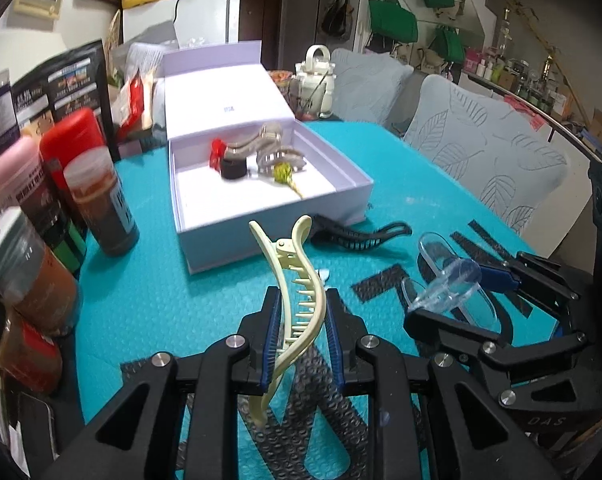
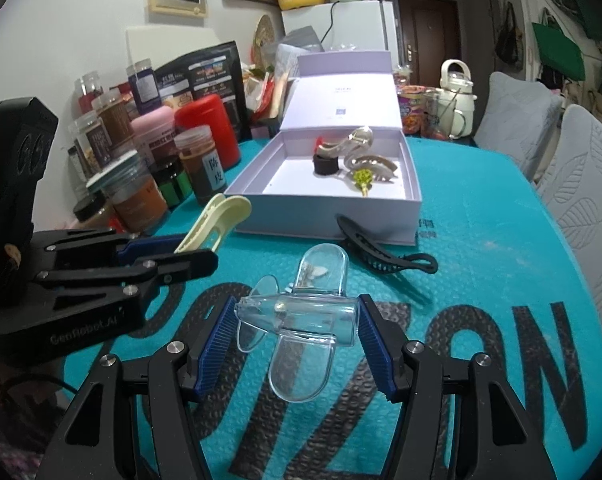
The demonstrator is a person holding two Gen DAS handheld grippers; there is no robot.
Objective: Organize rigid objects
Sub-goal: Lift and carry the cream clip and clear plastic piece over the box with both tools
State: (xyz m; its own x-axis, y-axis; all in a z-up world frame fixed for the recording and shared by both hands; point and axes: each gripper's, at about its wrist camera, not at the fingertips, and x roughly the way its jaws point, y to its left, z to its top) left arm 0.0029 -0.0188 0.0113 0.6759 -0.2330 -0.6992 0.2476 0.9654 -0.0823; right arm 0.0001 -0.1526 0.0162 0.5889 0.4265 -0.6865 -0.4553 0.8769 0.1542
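Note:
My left gripper [image 1: 301, 300] is shut on a cream hair claw clip [image 1: 297, 280] and holds it above the teal mat; it also shows in the right wrist view [image 2: 217, 220]. My right gripper [image 2: 297, 312] is shut on a clear plastic hair clip [image 2: 301, 320], also seen in the left wrist view [image 1: 449, 276]. An open lilac box [image 1: 269, 224] ahead holds a beige claw clip [image 1: 281, 160], a grey clip [image 1: 257, 138], a black hair tie [image 1: 233, 169], a red piece [image 1: 219, 150] and a green-yellow pin [image 1: 285, 174]. A black banana clip [image 1: 361, 236] lies on the mat in front of the box.
Several jars and bottles [image 1: 97, 200] stand along the left side of the teal mat [image 1: 161, 300]. A white kettle [image 1: 317, 80] and a snack cup [image 2: 411, 108] stand behind the box. Grey cushions [image 1: 481, 148] line the right edge.

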